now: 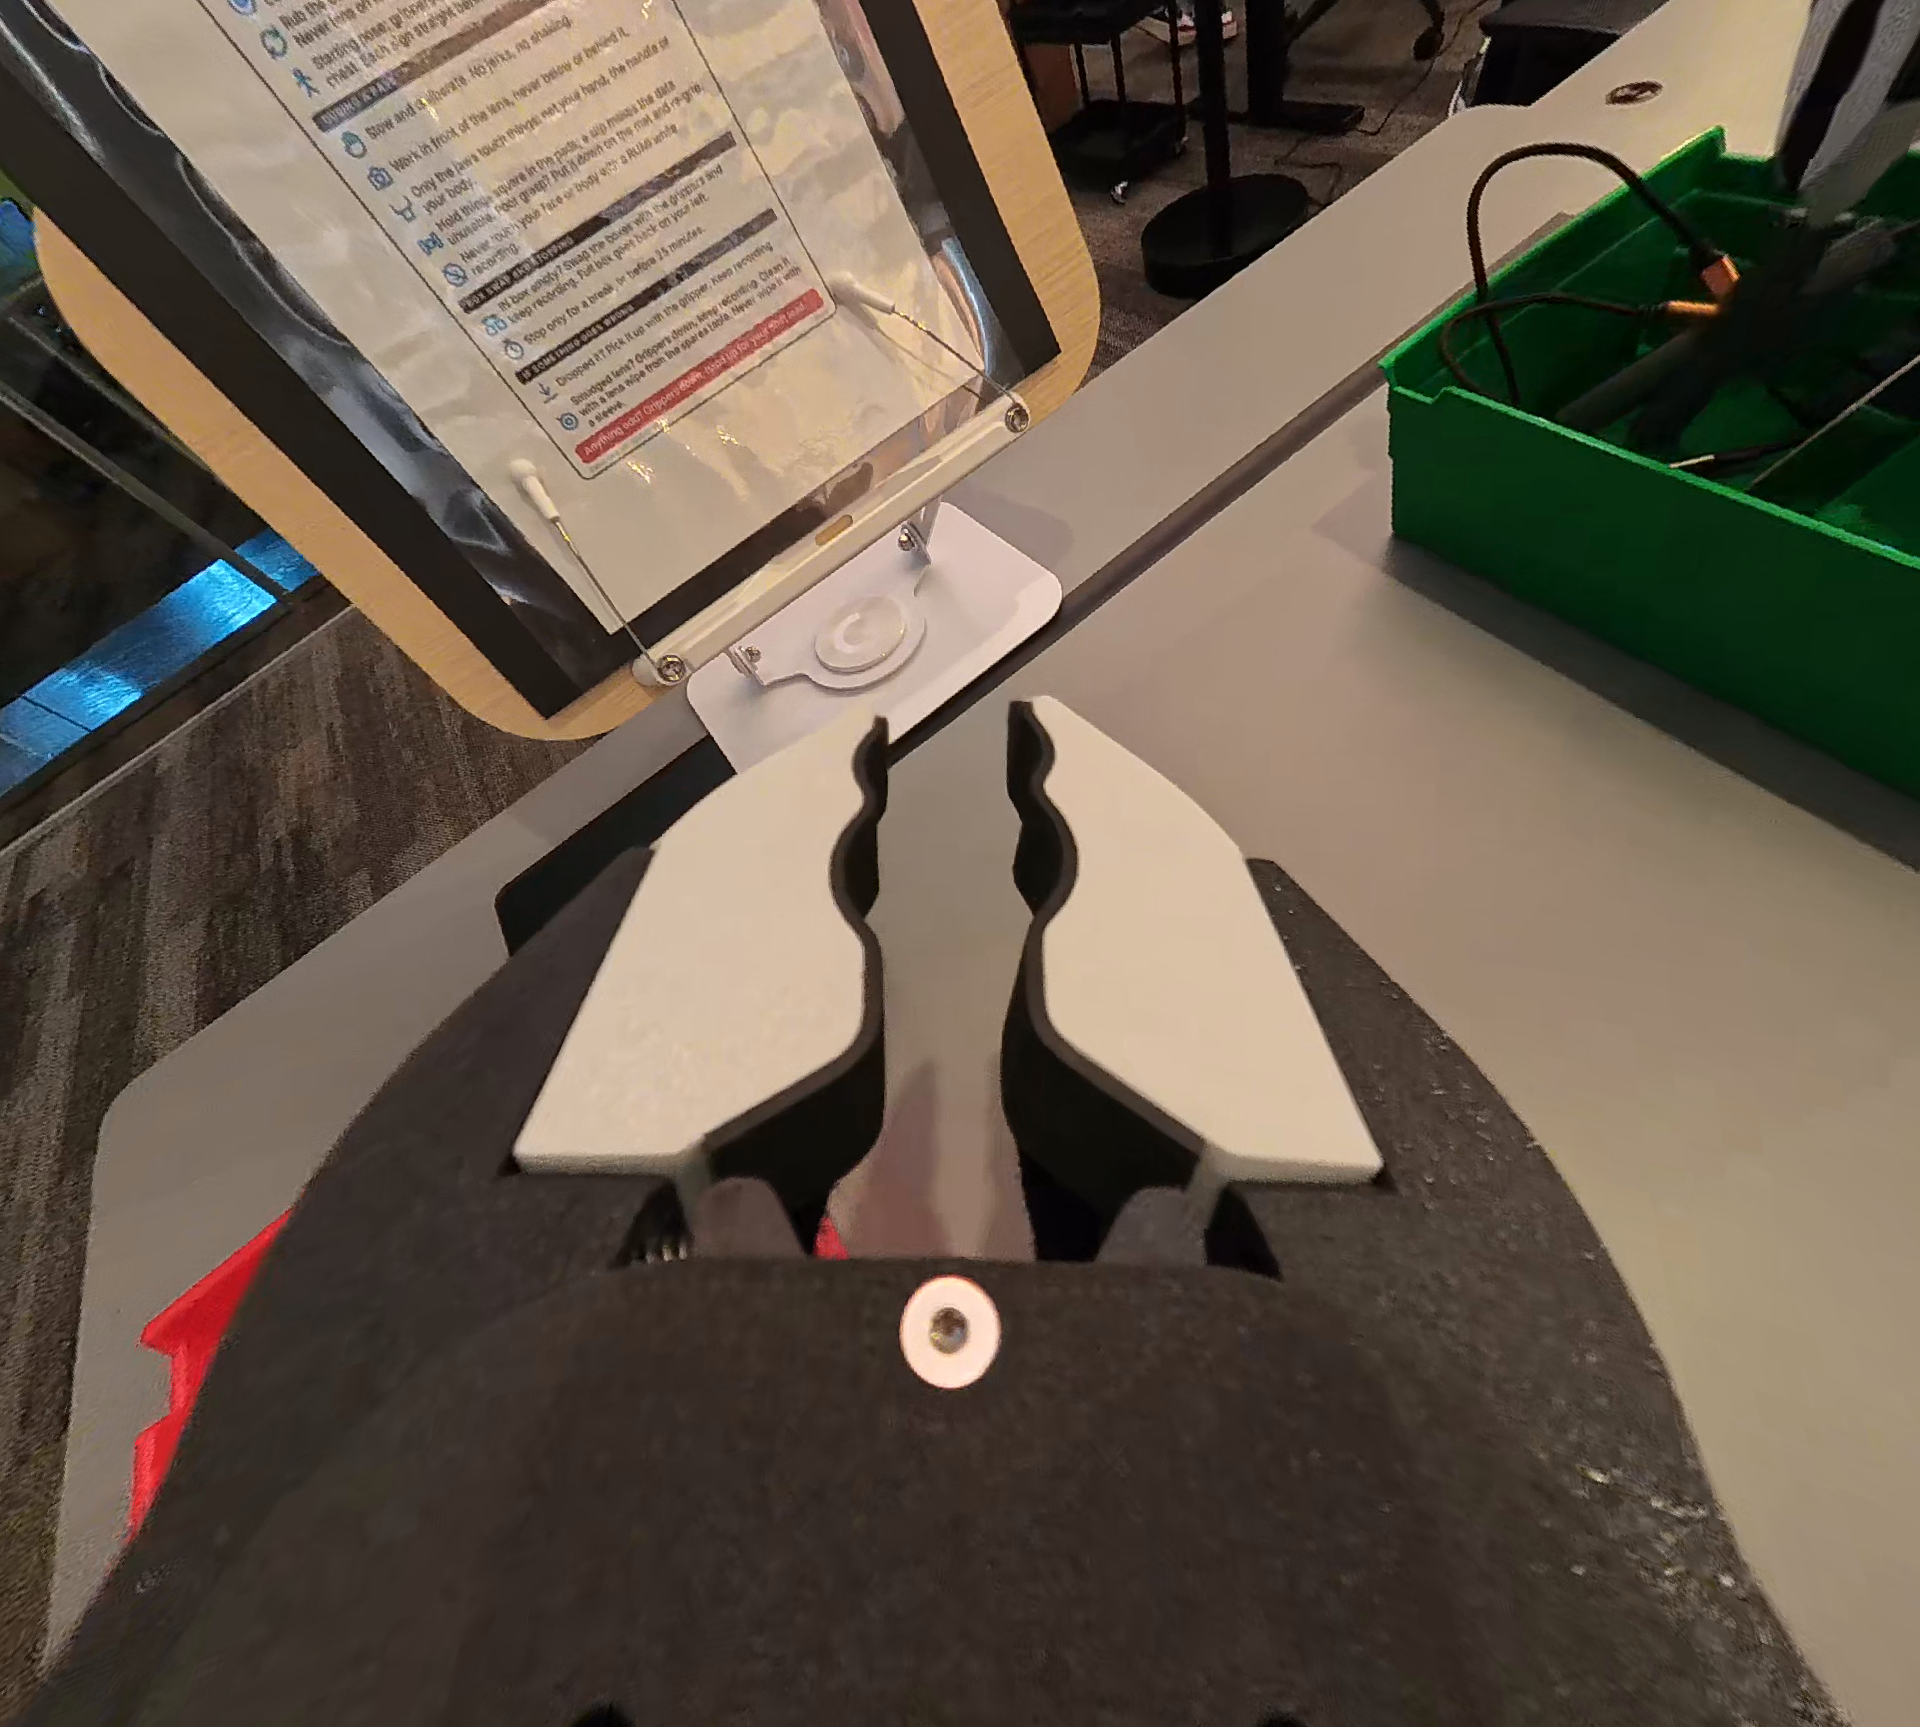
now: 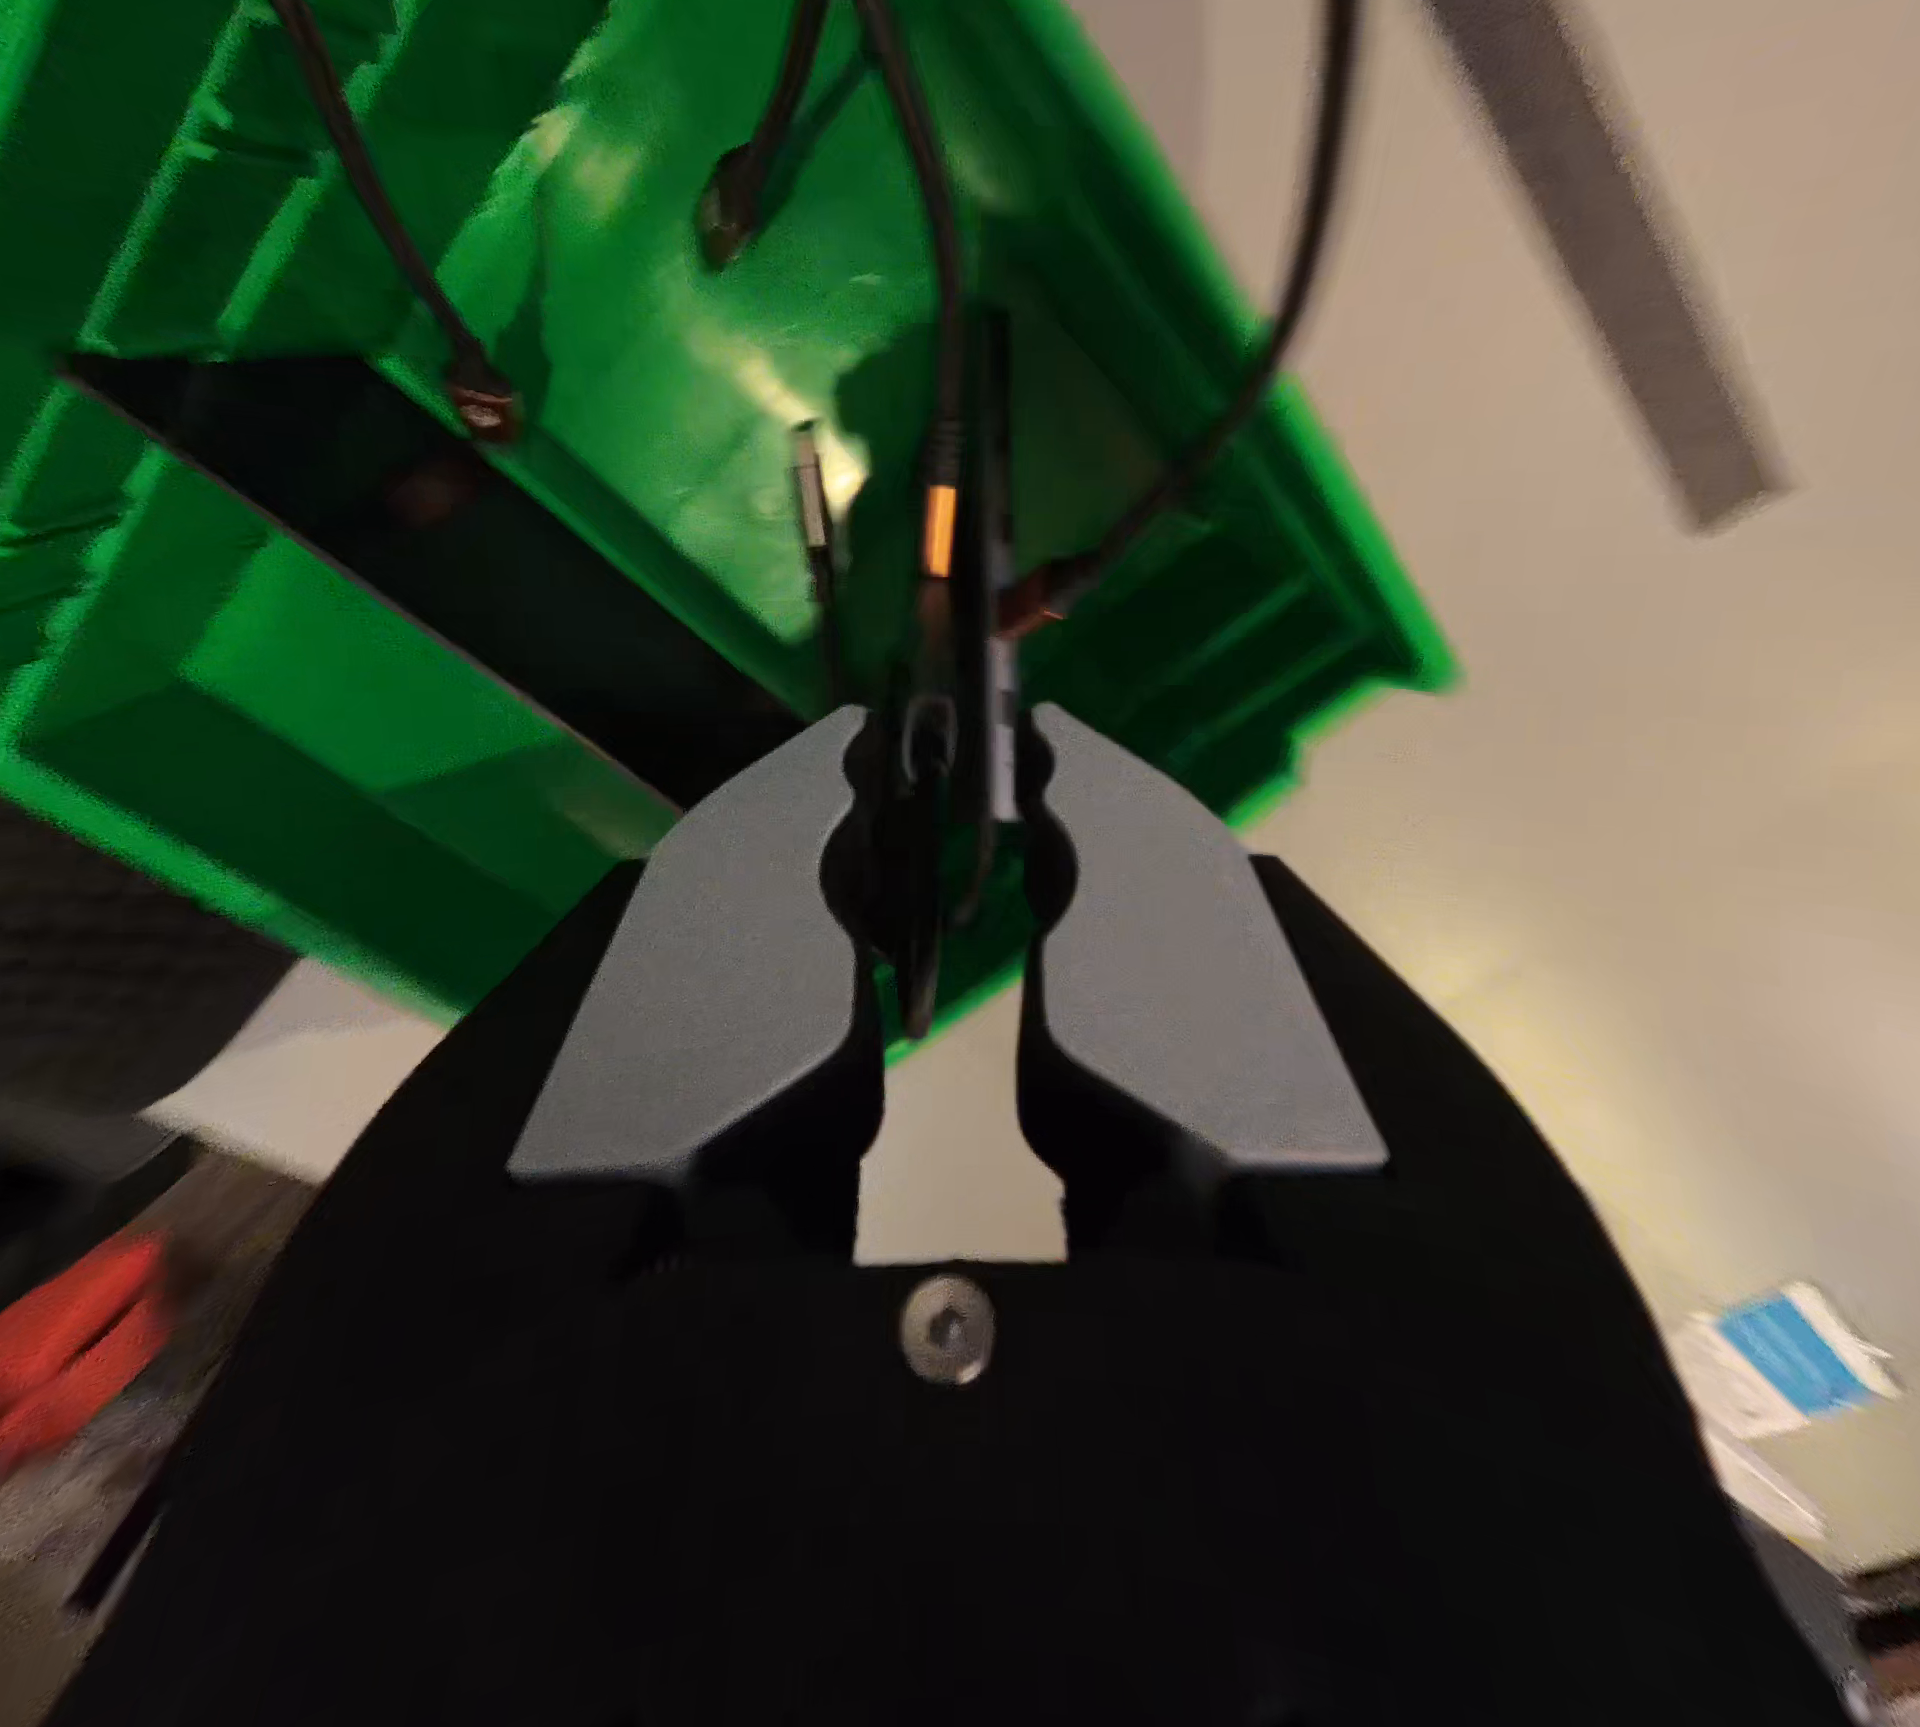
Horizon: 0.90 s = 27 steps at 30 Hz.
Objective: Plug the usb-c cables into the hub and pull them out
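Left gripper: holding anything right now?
No. The left gripper is open over the bare grey table, nothing between its fingers; the cables sit away in the green bin.

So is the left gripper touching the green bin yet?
Apart. The left wrist view shows the left gripper open over bare grey table, with the green bin well off to its right.

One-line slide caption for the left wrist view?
Left tool open over the grey table, facing an instruction board; green bin of cables at right.
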Available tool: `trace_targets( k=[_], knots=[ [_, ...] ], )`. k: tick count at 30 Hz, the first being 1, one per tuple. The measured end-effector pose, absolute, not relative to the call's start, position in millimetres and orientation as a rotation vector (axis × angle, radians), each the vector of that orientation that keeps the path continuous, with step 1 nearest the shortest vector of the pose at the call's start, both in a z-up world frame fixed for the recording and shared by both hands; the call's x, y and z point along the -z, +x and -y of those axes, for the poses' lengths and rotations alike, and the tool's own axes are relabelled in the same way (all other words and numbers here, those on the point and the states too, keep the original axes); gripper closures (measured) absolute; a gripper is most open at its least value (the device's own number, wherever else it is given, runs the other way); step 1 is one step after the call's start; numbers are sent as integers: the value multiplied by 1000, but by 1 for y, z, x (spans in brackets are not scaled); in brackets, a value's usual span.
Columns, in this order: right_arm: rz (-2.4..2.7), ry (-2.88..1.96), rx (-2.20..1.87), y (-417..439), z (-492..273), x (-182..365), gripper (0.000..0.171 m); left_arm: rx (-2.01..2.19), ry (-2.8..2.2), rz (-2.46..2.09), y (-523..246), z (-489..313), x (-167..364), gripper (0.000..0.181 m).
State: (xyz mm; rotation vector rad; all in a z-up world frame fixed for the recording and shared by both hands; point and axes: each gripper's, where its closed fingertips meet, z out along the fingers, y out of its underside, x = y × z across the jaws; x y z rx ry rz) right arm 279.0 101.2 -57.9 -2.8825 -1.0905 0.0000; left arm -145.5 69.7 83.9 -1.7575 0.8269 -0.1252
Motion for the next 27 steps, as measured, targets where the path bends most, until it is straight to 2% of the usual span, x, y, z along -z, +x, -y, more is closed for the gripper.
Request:
trace_targets(
  k=[3, 5, 8, 11, 13, 16, 17, 20, 23, 27],
  knots=[
    [906, -2627, 171, 299, -107, 14, 138, 220, -1773, -826, -146, -60, -89, 154],
    [602, -2509, 154, 312, -90, -7, 133, 439, -1789, -844, -138, -40, -96, 143],
    [192, -2509, -170, 311, -33, 13, 129, 658, -1863, -798, -155, -12, -110, 131],
    [23, -2571, -132, 334, 6, 55, 123, 557, -1949, -620, -214, -6, -115, 113],
    [-33, -2650, -175, 337, 22, 82, 126, 376, -2025, -495, -272, -7, -112, 107],
    [-53, -2797, -356, 324, 41, 110, 137, 85, -2181, -326, -373, -1, -82, 100],
    [-57, -2811, -434, 318, 42, 112, 148, 25, -2238, -273, -406, 2, -66, 100],
    [0, -2837, -434, 315, 38, 121, 160, -12, -2426, -129, -483, 10, -9, 101],
    [97, -2890, -267, 316, 39, 122, 163, 226, -2499, -115, -493, 6, 38, 109],
    [202, -2930, -127, 299, 40, 122, 162, 250, -2585, -178, -495, 10, 78, 115]
  ],
)
